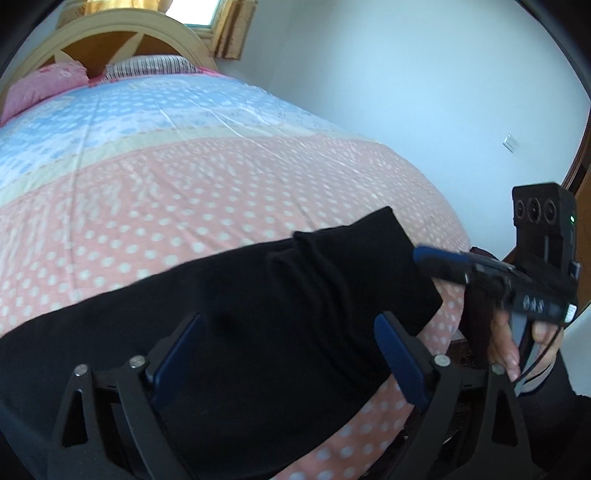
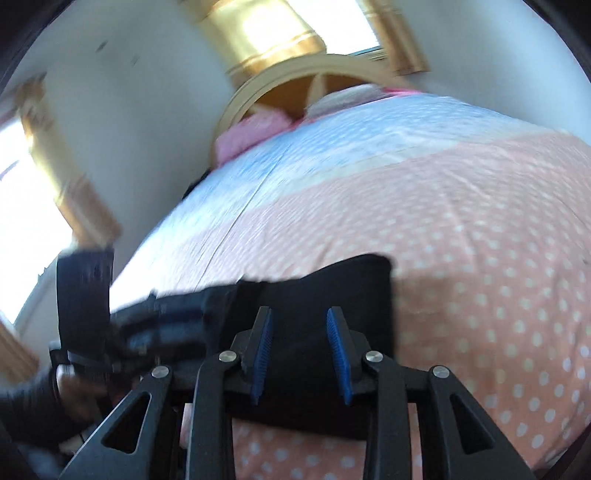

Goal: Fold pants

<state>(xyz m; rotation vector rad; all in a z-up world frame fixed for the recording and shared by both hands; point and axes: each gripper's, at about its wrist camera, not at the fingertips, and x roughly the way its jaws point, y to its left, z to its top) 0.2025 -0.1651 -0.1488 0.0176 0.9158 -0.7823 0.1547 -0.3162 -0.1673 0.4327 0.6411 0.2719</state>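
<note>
We've got the black pants (image 1: 229, 317) flat on the bed (image 1: 192, 192) near its edge. Left gripper (image 1: 288, 354) wide, right gripper (image 2: 299, 354) narrow, both empty. Risk: pinching one layer only, so fold skews.

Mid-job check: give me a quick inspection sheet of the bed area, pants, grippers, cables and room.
Surface: bed cover, pink and blue, polka-dotted, lightly creased.
Job's things: black pants lying across the near edge, partly folded.
Clutter: pink pillow and striped pillow at the headboard.
Grippers: left gripper open over the pants; right gripper partly open, nothing gripped.
Cables: thin black cable by the hand.
Surroundings: pale wall, gold curtains.
</note>
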